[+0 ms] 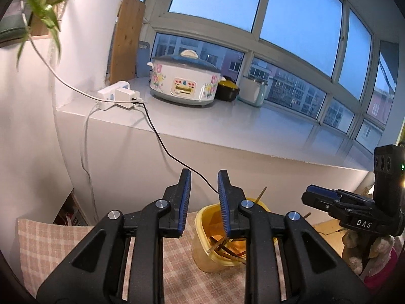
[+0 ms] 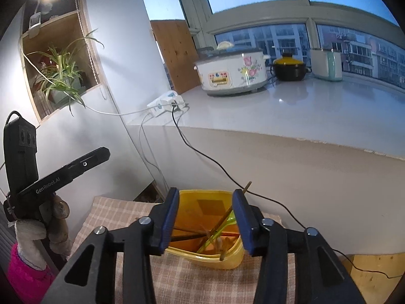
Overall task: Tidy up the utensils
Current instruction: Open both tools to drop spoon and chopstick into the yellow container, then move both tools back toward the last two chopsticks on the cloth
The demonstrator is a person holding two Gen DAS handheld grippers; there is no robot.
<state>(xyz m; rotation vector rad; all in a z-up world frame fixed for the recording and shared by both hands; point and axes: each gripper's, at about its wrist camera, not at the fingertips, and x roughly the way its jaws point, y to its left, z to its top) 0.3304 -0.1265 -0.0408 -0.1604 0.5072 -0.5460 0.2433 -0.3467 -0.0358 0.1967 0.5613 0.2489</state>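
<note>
We see the left gripper (image 1: 203, 177) with its 2 blue-padded fingers (image 1: 186, 197) apart and nothing between them. The right gripper (image 2: 206, 197) also has its fingers apart, wider, with nothing pressed between the pads.

Just beyond and below both grippers stands a yellow tub (image 2: 229, 259) on a checked cloth (image 2: 111, 210). Inside the tub lie several utensils: wooden chopsticks (image 2: 187, 235), a green spoon (image 2: 220, 230) leaning across them, and 1 stick (image 2: 246, 186) whose tip pokes up over the far rim. In the left wrist view the same tub (image 1: 205, 255) sits partly hidden behind the right-hand finger.

A gloved hand (image 2: 54, 217) with a pink sleeve (image 2: 22, 276) holds the left gripper's handle at the left edge of the right wrist view.

Behind the tub rises a white ledge (image 2: 291, 116). On it stand a flowered rice cooker (image 2: 231, 72), a black pot with a yellow lid (image 2: 289, 69), a pale toaster (image 2: 327, 63) and a power strip (image 2: 165, 103), from which a black cable (image 2: 202, 153) runs down. A plant (image 2: 62, 76) sits in a wooden wall niche.
</note>
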